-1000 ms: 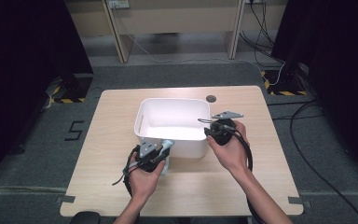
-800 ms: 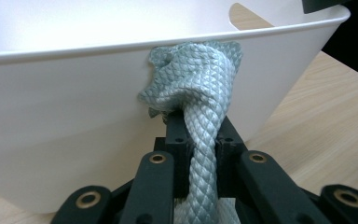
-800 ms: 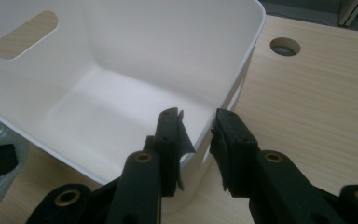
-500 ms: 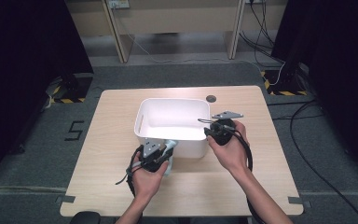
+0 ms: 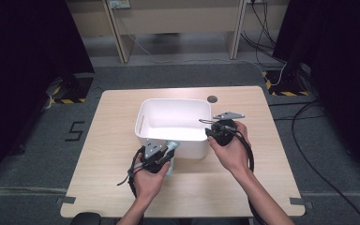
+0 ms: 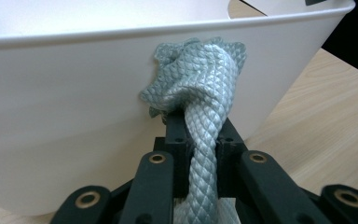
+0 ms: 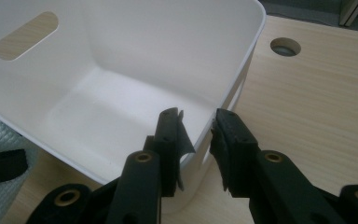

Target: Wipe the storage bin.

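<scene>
1. The left claw (image 5: 163, 152) is clenched on a pale green cloth (image 6: 200, 88), seen in the left gripper view bunched between the jaws and pressed against the outer wall of the white tub (image 5: 143, 136).
2. In the high view, the cloth (image 5: 170, 165) hangs at the tub's near side, at about 7 o'clock from the tub's middle, outside the rim and just over the tabletop (image 5: 103, 187).
3. The right claw (image 7: 196, 133) straddles the tub's wall at the near corner, at about 4 o'clock from its middle. One jaw is inside, one outside, and a gap shows beside the wall, so I judge it steadying the tub more than gripping it.
4. Progress, as a judgement: the cloth is picked up and brought to the tub, but it is not yet inside. Lifting it over the rim and letting go remain.
5. The tub's floor looks bare in the right gripper view.
6. Hard to make out: the lower end of the cloth is cut off by the frame in the left gripper view and partly covered by the hand in the high view, so I cannot tell whether it touches the tabletop.
7. Whether the right claw's pads actually touch the wall is unclear.
</scene>
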A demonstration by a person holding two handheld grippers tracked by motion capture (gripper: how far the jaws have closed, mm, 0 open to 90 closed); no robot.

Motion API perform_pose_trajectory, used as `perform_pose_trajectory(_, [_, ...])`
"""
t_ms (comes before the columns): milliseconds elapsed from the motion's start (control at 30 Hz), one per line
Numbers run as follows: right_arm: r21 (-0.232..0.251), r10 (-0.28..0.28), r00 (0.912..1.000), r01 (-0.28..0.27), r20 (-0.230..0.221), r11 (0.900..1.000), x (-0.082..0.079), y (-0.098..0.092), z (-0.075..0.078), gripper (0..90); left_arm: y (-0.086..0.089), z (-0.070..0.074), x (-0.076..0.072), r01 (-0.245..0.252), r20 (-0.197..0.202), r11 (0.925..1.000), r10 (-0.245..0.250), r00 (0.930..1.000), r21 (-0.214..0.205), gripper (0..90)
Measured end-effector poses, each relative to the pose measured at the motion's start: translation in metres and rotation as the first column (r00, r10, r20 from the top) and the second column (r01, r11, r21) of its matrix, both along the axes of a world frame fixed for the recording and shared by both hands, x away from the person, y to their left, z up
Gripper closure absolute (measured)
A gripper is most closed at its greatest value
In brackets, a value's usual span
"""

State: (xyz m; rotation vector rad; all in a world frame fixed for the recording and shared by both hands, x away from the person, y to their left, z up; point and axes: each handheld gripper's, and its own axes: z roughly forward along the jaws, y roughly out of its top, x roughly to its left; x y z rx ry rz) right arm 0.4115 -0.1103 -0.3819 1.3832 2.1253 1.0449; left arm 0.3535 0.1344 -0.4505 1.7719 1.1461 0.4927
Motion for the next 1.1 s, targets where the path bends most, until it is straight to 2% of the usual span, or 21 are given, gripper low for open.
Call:
perform_pose_trajectory(800, [-0.001, 0.001, 1.0, -0.001, 0.003, 1.0, 0.0, 0.0, 0.0, 71.6, -0.002, -0.017, 0.002, 0.001, -0.02, 0.9998, -0.001, 0.9998, 0.018, 79.4])
perform_pose_trajectory(1100, [-0.001, 0.001, 1.0, -0.001, 0.004, 1.0, 0.0, 0.0, 0.0, 71.5, -0.003, -0.027, 0.003, -0.001, -0.049, 0.9996, 0.002, 0.9988, 0.027, 79.4])
